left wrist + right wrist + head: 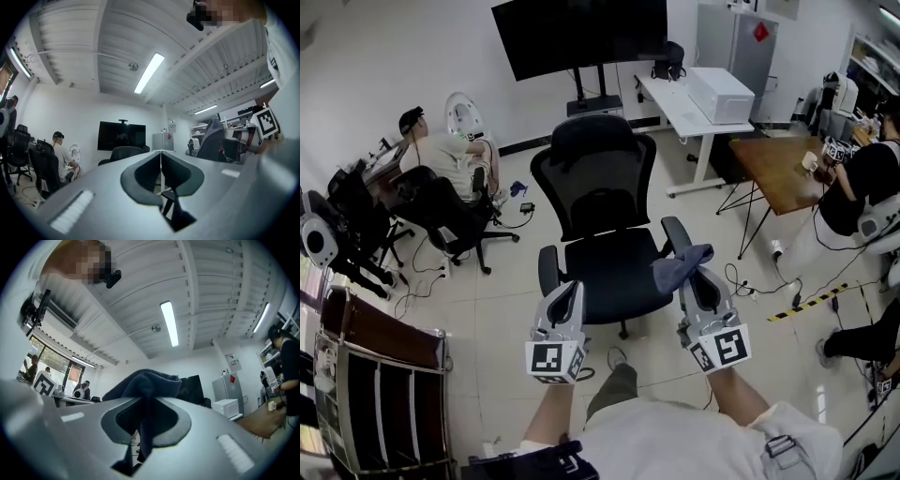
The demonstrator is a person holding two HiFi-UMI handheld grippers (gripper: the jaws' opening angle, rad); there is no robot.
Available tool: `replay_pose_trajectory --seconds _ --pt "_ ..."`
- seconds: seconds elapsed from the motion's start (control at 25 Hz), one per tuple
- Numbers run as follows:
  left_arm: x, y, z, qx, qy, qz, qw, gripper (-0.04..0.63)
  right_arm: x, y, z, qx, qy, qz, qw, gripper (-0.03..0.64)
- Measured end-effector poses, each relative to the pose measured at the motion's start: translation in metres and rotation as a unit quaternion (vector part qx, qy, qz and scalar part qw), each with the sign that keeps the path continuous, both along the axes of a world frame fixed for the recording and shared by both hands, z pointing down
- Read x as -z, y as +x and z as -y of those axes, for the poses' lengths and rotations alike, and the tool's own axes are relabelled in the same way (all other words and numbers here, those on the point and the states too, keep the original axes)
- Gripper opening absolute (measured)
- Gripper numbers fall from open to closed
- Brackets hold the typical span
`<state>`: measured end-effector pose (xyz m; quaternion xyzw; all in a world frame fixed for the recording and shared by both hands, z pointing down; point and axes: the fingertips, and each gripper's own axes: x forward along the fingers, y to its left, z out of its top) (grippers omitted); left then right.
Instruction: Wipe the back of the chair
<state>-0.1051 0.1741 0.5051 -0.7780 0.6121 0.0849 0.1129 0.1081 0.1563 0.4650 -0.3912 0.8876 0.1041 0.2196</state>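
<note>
Your left gripper (pixel 565 298) is held low in front of you. Its jaws are pressed together along a thin seam, with nothing between them (the left gripper view shows this plainly). Your right gripper (pixel 698 281) is level with it on the other side, and its jaws are clamped on a dark blue-grey cloth (pixel 682 265). The cloth bunches up over the jaw tips, and in the right gripper view a fold of it hangs down through the gap.

The black mesh chair (pixel 600 202) stands on the tiled floor (pixel 516 291) straight ahead of you. Its seat is turned toward you, and the back and headrest rise on the far side. The cloth is over the front of the armrest on your right, but you cannot tell from these views whether it touches. It is well apart from the chair's back, and neither gripper is on the back.

Beyond the chair, a large dark screen (pixel 581 33) stands against the wall. To its right is a white desk (pixel 675 103) carrying a white box-shaped appliance (pixel 720 94). A person (pixel 441 155) sits in another dark chair at the far left, and a wooden desk (pixel 773 169) stands at the right.
</note>
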Motion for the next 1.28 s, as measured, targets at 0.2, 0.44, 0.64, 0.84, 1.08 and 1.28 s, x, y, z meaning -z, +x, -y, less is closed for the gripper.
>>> replay_pose_trajectory --seconds 0.2,0.44,0.64,0.84,1.08,1.28 --pt "-0.013 0.056 -0.087 -0.013 -0.009 -0.018 0.9997 0.064 -0.020 0.052 -0.077 0.003 -0.017 0.001 1.000 0.034" --pt "0.011 0.087 -0.163 -0.017 0.017 -0.022 0.9995 0.064 -0.010 0.078 -0.148 0.018 -0.017 0.003 1.000 0.034" --pt "0.026 0.083 -0.199 -0.009 0.028 -0.005 0.9996 0.064 0.007 0.074 -0.187 0.021 -0.015 0.006 1.000 0.034" --pt "0.034 0.072 -0.210 -0.009 0.025 0.007 0.9996 0.058 0.015 0.056 -0.200 0.025 -0.021 0.010 0.999 0.034" --pt "0.027 0.069 -0.212 -0.020 0.012 0.003 0.9997 0.054 0.012 0.045 -0.203 0.023 -0.028 0.009 0.999 0.034" --pt "0.035 0.075 -0.211 -0.030 0.017 -0.001 0.9994 0.054 0.014 0.046 -0.207 0.023 -0.031 0.007 0.999 0.034"
